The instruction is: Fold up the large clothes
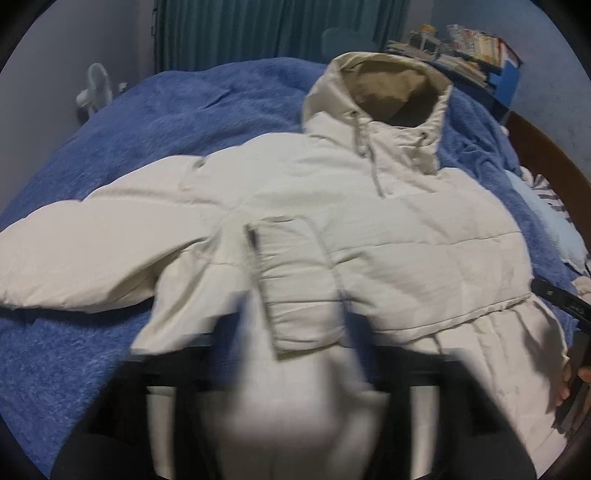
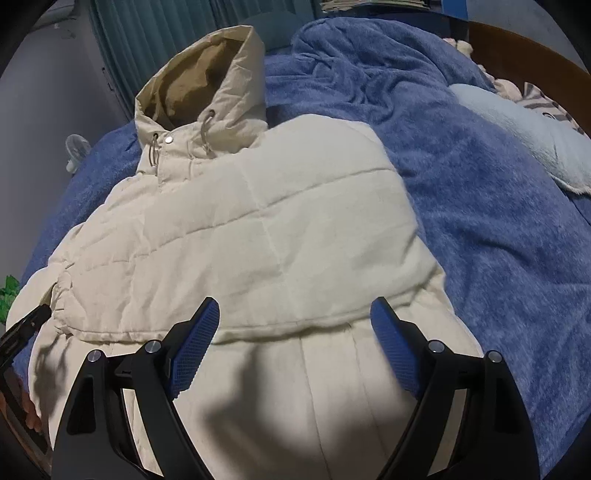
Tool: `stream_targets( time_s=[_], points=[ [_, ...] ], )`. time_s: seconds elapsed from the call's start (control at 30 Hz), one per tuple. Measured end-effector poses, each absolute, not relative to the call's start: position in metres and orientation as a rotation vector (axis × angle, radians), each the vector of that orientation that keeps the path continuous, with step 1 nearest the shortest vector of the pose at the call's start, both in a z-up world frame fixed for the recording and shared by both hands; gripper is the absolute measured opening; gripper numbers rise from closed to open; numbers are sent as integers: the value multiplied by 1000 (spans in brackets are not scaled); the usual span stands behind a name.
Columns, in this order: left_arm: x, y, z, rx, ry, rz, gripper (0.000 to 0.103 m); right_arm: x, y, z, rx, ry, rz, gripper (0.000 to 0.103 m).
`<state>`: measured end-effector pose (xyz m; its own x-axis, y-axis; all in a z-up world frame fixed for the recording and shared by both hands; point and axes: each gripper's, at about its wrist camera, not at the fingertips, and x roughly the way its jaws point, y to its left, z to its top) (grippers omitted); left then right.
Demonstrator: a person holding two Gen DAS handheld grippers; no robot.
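Blue fleece blanket (image 2: 480,206) covers the bed, with teal curtains (image 1: 258,33) at the far wall. Right gripper (image 2: 295,350) hovers wide open over the near hem of the cream puffer jacket (image 2: 258,229). Left gripper (image 1: 291,354) is too blurred to judge. One jacket sleeve (image 1: 77,254) stretches left, the other is folded across the chest, hood (image 1: 388,85) far.

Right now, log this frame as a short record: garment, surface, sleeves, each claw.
garment: cream hooded puffer jacket, front up
surface: blue blanket on a bed
hood: open, tan lining showing
sleeves: one sleeve spread out to the side; the other sleeve folded across the chest
left claw: blurred behind pale fabric, state unclear
right claw: open over the jacket's lower part, empty
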<state>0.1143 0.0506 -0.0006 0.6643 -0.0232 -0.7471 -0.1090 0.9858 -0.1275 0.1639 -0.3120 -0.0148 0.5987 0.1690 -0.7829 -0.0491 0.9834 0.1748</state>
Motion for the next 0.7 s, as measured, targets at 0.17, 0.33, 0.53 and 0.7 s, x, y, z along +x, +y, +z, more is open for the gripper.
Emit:
stream_targets(
  time_s=[0.17, 0.33, 0.53, 0.7],
  points=[
    [123, 29, -8, -106, 856, 19, 78, 174, -302, -24, 116, 938, 132, 94],
    [138, 33, -38, -137, 966, 19, 79, 184, -293, -46, 45, 1038, 87, 96],
    [135, 36, -41, -156, 970, 16, 80, 182, -290, -48, 20, 1051, 75, 96],
    [116, 44, -11, -170, 942, 25, 84, 176, -293, -29, 85, 983, 103, 96]
  ],
)
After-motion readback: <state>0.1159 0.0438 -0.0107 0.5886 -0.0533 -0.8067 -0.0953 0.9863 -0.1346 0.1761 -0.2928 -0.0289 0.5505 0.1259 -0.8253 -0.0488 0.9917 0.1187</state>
